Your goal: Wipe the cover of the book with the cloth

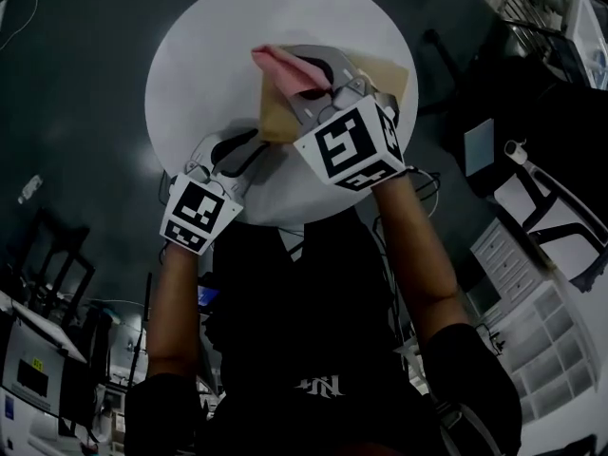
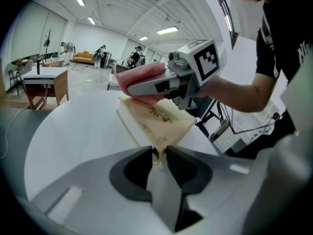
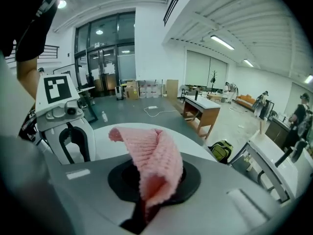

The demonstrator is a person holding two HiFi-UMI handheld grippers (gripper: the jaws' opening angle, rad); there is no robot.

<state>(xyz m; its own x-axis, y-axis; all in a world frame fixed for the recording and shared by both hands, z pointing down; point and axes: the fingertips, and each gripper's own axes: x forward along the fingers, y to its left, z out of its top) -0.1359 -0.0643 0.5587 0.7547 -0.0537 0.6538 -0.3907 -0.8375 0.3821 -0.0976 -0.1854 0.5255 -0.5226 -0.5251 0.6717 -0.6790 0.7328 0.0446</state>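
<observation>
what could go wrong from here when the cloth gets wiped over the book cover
1. The left hand-held gripper has only the near corner of the book between its jaws, so a wiping push may twist the book or pull it free.
2. The cloth sticks out bunched from the right hand-held gripper, so the hard jaws might scrape the cover before much cloth lies flat on it.

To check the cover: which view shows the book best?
Left gripper view: the book sits in the middle, cover print visible. Head view: partly hidden by the cloth and right gripper. Right gripper view: not visible.
</observation>
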